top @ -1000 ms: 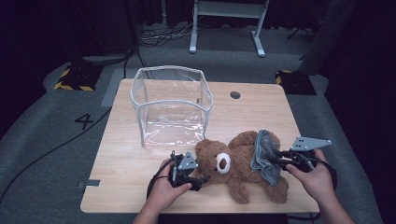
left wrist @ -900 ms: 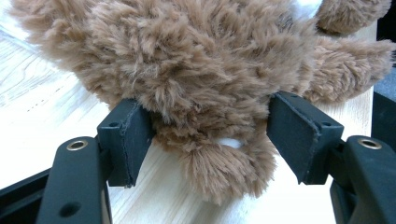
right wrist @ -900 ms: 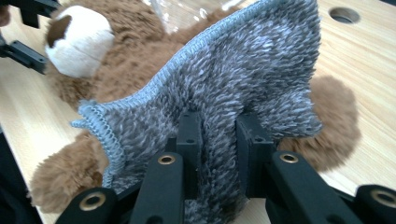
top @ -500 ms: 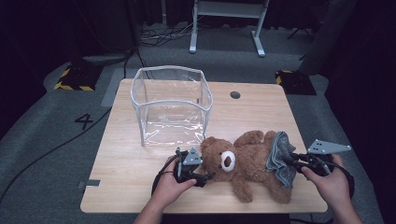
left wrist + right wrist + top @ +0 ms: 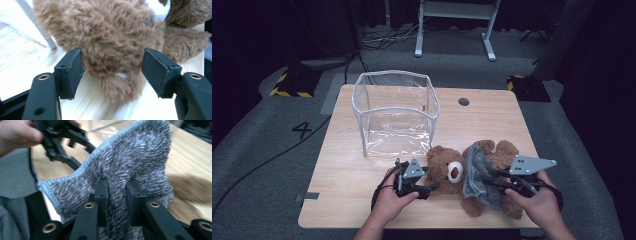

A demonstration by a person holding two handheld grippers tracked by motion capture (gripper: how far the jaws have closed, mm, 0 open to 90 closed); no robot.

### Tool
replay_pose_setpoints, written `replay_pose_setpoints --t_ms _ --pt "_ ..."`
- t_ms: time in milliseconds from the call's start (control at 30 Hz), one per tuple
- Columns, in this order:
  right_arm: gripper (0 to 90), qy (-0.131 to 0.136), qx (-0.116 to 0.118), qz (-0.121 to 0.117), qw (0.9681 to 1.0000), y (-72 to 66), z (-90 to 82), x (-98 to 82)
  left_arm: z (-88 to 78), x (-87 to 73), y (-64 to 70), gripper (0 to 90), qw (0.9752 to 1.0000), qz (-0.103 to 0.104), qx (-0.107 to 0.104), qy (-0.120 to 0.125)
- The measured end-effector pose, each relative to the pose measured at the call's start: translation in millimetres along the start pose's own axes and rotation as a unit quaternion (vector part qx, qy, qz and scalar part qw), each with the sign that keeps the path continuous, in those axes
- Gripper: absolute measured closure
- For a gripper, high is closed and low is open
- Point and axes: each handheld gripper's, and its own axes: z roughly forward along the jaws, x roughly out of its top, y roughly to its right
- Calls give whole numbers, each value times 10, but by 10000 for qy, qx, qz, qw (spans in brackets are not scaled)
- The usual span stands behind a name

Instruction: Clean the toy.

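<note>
**Two claws at a teddy bear and a grey cloth**

The right claw (image 5: pixel 117 195) is closed on a fold of the grey cloth (image 5: pixel 130 162); the two black jaws stand narrow, with the fabric pinched between them. In the right gripper view the cloth is thick and loopy, like a small towel, grey with lighter flecks, and it has a pale blue stitched edge that runs in a curve. The same view shows the other hand (image 5: pixel 17 132) and its black gripper farther off, rather blurred.

The left claw (image 5: pixel 112 72) stands wide open around the head of the teddy bear (image 5: pixel 117 37). The flat pads are on each side of the brown fur. The left pad looks to be at the fur and the right pad a little off it, but the long pile makes it hard to tell if they press. The fur is shaggy and warm brown, and the white muzzle is cut off at the top edge.

In the high view the teddy bear (image 5: pixel 452 172) lies on its back near the front edge of the bench (image 5: pixel 342 200), a pale wooden top with a round hole. The grey cloth (image 5: pixel 477 177) hangs over the bear's body and hides much of it. The left claw (image 5: pixel 429 189) is at the bear's head, the right claw (image 5: pixel 492 175) at the cloth. Just behind the bear stands a clear plastic box (image 5: pixel 397 115), soft-walled with a white rim, open at the top.
</note>
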Motion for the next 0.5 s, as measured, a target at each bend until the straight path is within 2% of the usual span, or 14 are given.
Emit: replay_pose_setpoints --t_ms 100,233,300,400,500 --pt "738 -5 287 -121 9995 -106 199 88 -56 -62 -9 319 9999 -74 38 -92" --pt "736 -96 546 -301 9980 -222 444 159 -86 -133 -7 344 9994 -205 43 -272" --pt "736 -169 594 -413 9972 -271 544 176 -80 -162 2 394 9991 -280 -38 -328" --pt "735 -257 651 -516 9962 -315 651 170 -44 -184 19 464 9983 -273 -121 -506" --pt "735 -320 670 -524 9959 -320 719 135 16 -184 22 477 9980 -226 -172 -571"
